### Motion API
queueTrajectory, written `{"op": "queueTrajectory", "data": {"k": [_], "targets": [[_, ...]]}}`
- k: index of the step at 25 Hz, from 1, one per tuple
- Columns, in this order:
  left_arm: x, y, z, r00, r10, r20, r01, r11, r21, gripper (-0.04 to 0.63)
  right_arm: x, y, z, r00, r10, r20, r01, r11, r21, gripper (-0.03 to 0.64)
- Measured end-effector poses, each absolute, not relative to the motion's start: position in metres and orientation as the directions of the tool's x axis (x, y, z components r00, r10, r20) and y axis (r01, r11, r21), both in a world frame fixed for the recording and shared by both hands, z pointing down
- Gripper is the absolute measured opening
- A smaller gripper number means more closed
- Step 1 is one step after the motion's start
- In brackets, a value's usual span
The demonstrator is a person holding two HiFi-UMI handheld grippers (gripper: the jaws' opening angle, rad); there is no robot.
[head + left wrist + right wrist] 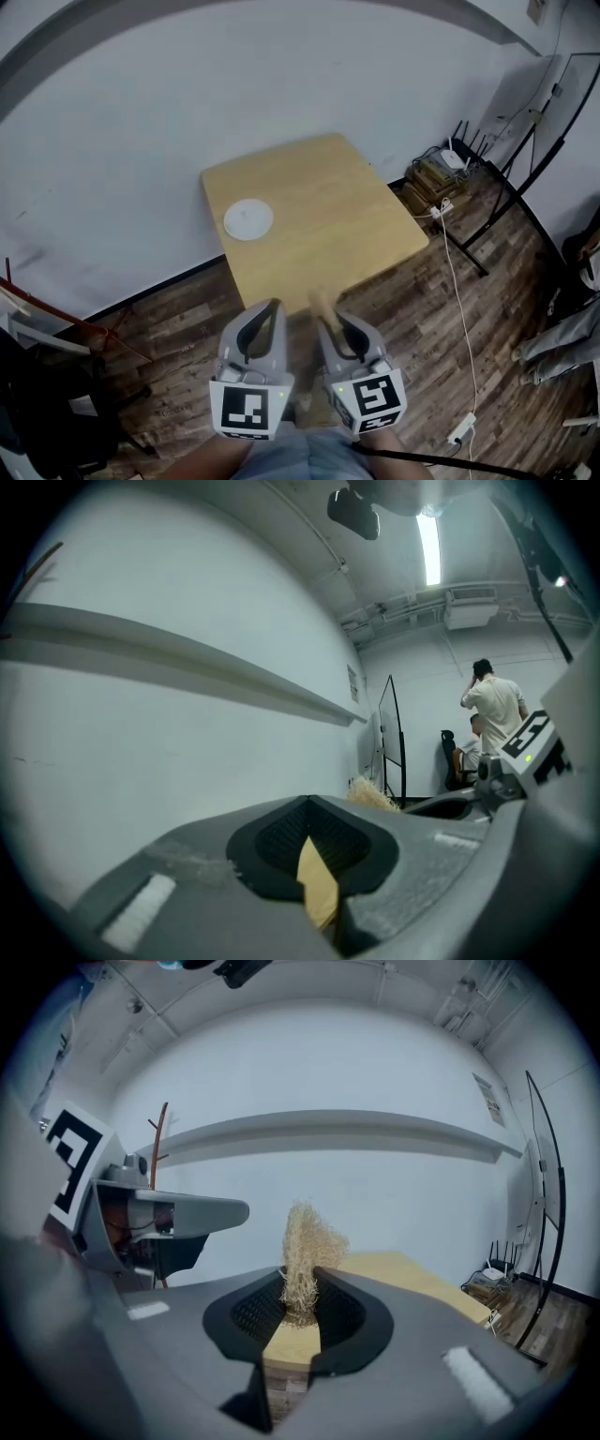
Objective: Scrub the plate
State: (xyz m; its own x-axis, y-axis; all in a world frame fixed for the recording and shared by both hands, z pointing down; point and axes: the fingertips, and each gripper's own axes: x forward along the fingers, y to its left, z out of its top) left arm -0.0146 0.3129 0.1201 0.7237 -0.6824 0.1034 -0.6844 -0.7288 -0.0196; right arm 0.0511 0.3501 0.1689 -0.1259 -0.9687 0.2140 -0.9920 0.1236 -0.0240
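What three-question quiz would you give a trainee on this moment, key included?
1. Multiple choice: what does the right tool grip? A, a folded cloth. B, a fibrous scrubber. C, a plate.
2. True or false: the white plate lies on the wooden table, apart from both tools.
3. Short answer: what stands between the jaws of the left tool?

Key
1. B. The fibrous scrubber sticks up from between the closed jaws.
2. True. Both tools are at the table's near edge and the plate is toward the far left corner.
3. Nothing. The jaws are all but together, with only a sliver of table showing through.
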Motion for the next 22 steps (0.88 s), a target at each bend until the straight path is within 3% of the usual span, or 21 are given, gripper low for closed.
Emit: {"op": "queueTrajectory", "data": {"k": [3,12,22], "targets": [[0.008,0.290,0.134,0.700,-0.700,0.141,-0.705,-0.709,-0.021,0.020,0.077,0.328,0.185,-0.148,-0.952,0.267,-0.989,0.139,-0.054,0.075],[0.073,0.210,0.160,0.595,-0.761,0.258,-0.780,-0.624,-0.042,0.020,0.138,0.233,0.200,-0.286,-0.922,0.259,-0.958,0.268,-0.104,0.075],[0.063,0.146,0.123,0.422,-0.880,0.218,-0.886,-0.451,-0.108,0.020,0.149,0.149,0.171,-0.441,-0.873,0.209,-0.897,0.428,-0.106,0.075]]}}
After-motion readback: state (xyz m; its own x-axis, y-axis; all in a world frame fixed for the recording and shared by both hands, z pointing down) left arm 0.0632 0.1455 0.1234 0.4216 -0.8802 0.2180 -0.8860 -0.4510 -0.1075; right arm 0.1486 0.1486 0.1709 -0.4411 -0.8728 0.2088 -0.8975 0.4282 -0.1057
